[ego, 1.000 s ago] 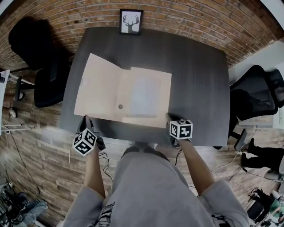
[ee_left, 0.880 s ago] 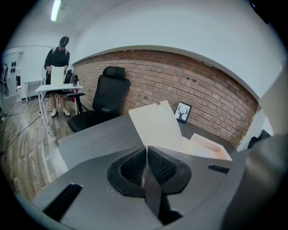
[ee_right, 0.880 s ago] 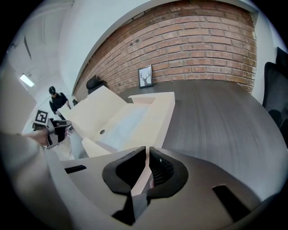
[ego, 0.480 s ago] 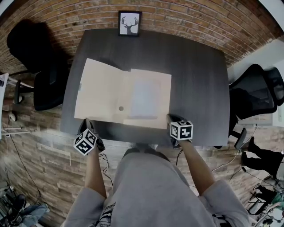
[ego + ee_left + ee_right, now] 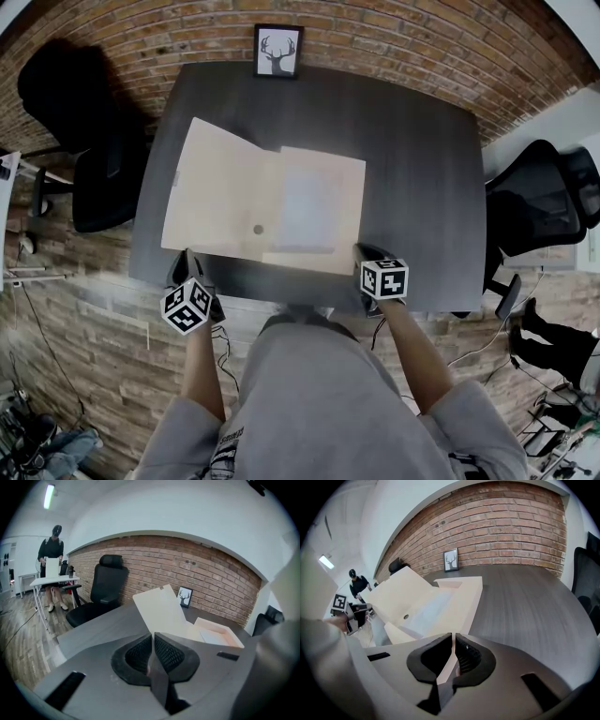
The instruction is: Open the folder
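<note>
Folder point(image 5: 262, 211) lies spread open on desk point(image 5: 422, 187) just ahead of both fingertips, so opening looks done; left gripper point(image 5: 153, 637) clenched on nothing, right gripper point(image 5: 453, 637) pinching folder's near corner, so next likely means letting go.

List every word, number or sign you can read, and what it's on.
No readable words.
Shirt: print too blurred to read.
Folder: edge mark too small to read.
Picture: deer's head, no words.
Left cube, right cube: square markers, no letters.
</note>
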`<action>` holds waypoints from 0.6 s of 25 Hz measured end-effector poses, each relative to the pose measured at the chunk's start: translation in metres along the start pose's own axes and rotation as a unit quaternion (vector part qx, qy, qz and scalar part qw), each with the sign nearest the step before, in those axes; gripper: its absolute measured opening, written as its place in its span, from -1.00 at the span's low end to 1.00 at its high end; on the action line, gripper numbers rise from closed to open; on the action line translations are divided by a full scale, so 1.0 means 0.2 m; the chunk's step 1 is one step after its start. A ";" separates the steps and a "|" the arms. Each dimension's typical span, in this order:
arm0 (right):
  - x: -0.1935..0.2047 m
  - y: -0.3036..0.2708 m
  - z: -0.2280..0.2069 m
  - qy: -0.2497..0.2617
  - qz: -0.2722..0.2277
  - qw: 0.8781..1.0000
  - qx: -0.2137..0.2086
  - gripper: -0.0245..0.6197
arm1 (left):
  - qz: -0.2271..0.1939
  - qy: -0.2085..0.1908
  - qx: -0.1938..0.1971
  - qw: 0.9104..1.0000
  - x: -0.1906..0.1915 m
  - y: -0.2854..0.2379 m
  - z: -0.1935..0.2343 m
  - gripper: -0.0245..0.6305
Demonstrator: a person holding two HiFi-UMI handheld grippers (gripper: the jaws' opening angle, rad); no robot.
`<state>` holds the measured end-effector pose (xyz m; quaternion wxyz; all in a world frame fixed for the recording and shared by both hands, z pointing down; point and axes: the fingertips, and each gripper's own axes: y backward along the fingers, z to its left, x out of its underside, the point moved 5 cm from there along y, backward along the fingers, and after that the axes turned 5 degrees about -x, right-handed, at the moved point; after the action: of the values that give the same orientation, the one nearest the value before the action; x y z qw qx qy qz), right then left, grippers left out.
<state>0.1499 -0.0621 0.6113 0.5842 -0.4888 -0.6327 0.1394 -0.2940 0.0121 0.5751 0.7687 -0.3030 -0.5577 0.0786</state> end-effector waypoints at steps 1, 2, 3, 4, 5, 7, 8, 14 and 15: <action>0.00 0.00 0.00 0.001 0.000 1.000 0.000 -0.87 | -0.007 -0.008 0.004 1.000 -0.01 0.02 -0.02 -0.88; 0.00 0.00 0.00 0.001 0.001 1.000 -0.001 -0.87 | -0.014 -0.019 0.009 1.000 -0.02 0.03 -0.04 -0.88; 0.00 0.00 0.00 0.001 0.001 1.000 -0.001 -0.87 | -0.020 -0.032 0.013 0.999 -0.03 0.05 -0.06 -0.88; 0.00 0.00 -0.01 0.001 0.001 1.000 -0.002 -0.87 | -0.026 -0.045 0.016 0.999 -0.04 0.07 -0.08 -0.88; 0.00 0.00 -0.01 0.001 0.001 1.000 -0.002 -0.87 | -0.030 -0.058 0.018 0.998 -0.04 0.08 -0.10 -0.87; 0.00 0.00 -0.01 -0.001 0.000 1.000 -0.003 -0.87 | -0.039 -0.078 0.023 0.996 -0.05 0.11 -0.13 -0.87; 0.00 0.00 -0.01 -0.001 0.000 1.000 -0.003 -0.87 | -0.043 -0.086 0.025 0.995 -0.06 0.12 -0.15 -0.87; 0.00 0.00 -0.01 0.000 0.001 1.000 -0.005 -0.87 | -0.084 -0.137 0.054 0.986 -0.09 0.20 -0.25 -0.87; 0.00 0.00 -0.01 -0.001 0.001 1.000 -0.006 -0.87 | -0.090 -0.148 0.062 0.983 -0.09 0.22 -0.27 -0.87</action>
<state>0.1512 -0.0620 0.6119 0.5807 -0.4928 -0.6334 0.1367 -0.2420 0.0179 0.5253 0.6991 -0.1884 -0.6842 0.0876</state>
